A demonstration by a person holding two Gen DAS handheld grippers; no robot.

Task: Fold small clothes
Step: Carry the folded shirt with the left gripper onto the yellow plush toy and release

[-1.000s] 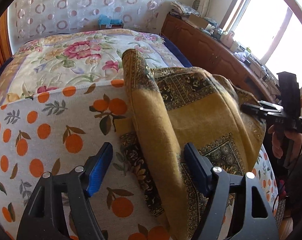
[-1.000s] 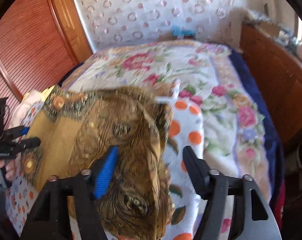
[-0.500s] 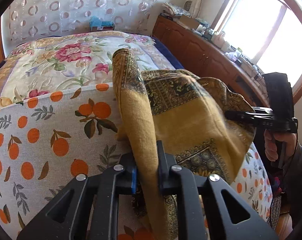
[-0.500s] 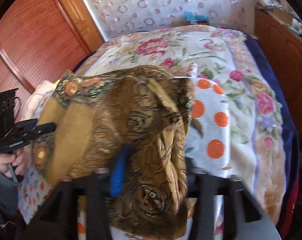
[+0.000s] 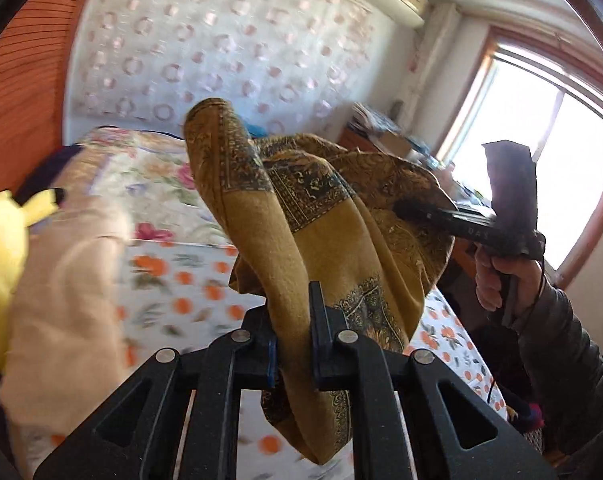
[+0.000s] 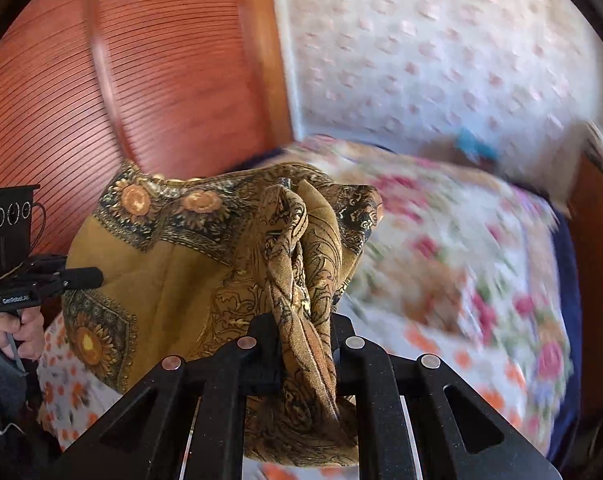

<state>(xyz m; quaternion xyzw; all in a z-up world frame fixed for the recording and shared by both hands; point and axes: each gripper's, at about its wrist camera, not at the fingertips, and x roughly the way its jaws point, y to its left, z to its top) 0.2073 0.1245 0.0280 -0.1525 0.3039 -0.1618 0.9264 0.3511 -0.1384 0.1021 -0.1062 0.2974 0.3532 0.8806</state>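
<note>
Now both grippers clamp the mustard patterned cloth: the left gripper pinches a bunched fold of it between its closed fingers, and the right gripper squeezes a twisted gather at the cloth's other side. So the cloth hangs stretched between them, lifted above the bed near its foot edge, over an orange-print sheet. Beside it, a cream garment and a yellow plush toy are at the bed's left side.

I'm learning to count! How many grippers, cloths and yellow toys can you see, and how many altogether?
Grippers: 2, the left gripper and the right gripper
Cloths being held: 1, the mustard patterned cloth
Yellow toys: 1, the yellow plush toy
Total: 4
</note>
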